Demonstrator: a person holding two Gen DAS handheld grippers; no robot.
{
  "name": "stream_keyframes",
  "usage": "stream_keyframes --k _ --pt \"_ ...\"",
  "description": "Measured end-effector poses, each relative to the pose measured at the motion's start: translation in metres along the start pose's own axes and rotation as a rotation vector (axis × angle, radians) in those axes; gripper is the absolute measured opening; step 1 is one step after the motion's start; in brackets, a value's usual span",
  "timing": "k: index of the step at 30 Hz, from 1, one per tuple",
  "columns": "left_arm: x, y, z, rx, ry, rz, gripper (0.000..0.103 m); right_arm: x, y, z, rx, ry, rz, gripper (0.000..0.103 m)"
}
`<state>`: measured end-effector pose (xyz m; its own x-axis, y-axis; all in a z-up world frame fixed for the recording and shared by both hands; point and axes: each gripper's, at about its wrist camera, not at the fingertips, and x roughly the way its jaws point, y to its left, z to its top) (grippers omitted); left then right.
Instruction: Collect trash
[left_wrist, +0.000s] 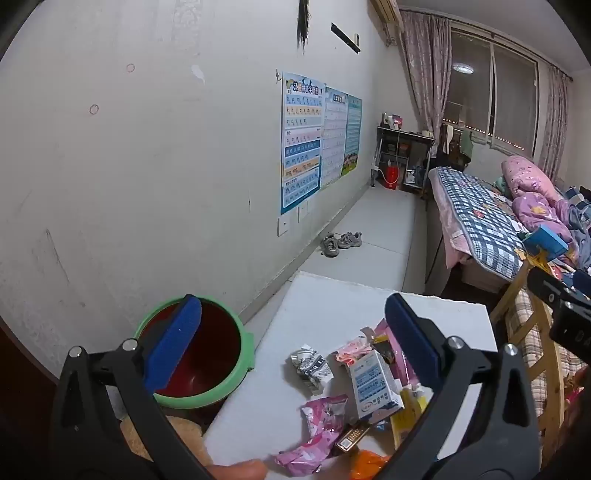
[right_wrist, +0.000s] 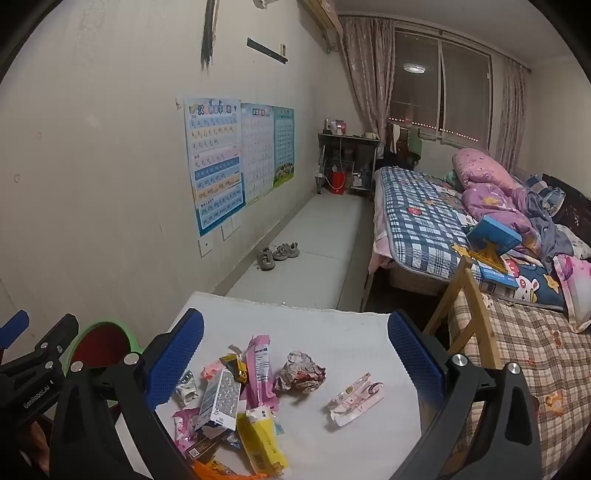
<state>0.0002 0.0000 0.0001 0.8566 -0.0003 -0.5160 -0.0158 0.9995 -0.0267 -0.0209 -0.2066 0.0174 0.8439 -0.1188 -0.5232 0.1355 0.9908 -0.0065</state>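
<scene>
Trash lies scattered on a white table (right_wrist: 325, 325): a blue-and-white carton (right_wrist: 221, 400), pink wrappers (right_wrist: 258, 365), a yellow packet (right_wrist: 260, 443), a crumpled paper ball (right_wrist: 301, 373) and a flat pink wrapper (right_wrist: 356, 400). The left wrist view shows the same carton (left_wrist: 373, 387), a pink wrapper (left_wrist: 321, 432) and a crumpled grey wrapper (left_wrist: 310, 365). A green-rimmed red bin (left_wrist: 207, 350) stands left of the table. My left gripper (left_wrist: 291, 341) is open above the bin and table edge. My right gripper (right_wrist: 295, 350) is open above the pile, holding nothing.
A wooden-framed cot with a plaid cover (right_wrist: 517, 354) stands right of the table, a bed (right_wrist: 424, 221) beyond it. Shoes (right_wrist: 277, 254) lie on the floor by the wall. A plush toy (left_wrist: 177, 432) sits below the bin. A fingertip (left_wrist: 236, 470) shows at the bottom.
</scene>
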Motion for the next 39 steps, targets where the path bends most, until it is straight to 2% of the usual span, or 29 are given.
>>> stream_keyframes --k 14,23,28,39 --pt "-0.006 -0.003 0.004 -0.008 -0.022 0.032 0.098 -0.001 0.0 0.006 0.017 -0.006 0.002 0.096" --pt "-0.013 -0.005 0.008 0.009 -0.049 0.022 0.098 -0.011 -0.003 0.003 0.045 -0.03 0.009 0.096" --pt "-0.012 -0.005 0.012 0.004 -0.023 0.011 0.098 -0.014 -0.003 0.003 0.052 -0.04 0.009 0.096" --pt "-0.014 -0.004 0.015 -0.001 -0.023 0.01 0.098 -0.019 -0.008 0.005 0.07 -0.05 0.012 0.096"
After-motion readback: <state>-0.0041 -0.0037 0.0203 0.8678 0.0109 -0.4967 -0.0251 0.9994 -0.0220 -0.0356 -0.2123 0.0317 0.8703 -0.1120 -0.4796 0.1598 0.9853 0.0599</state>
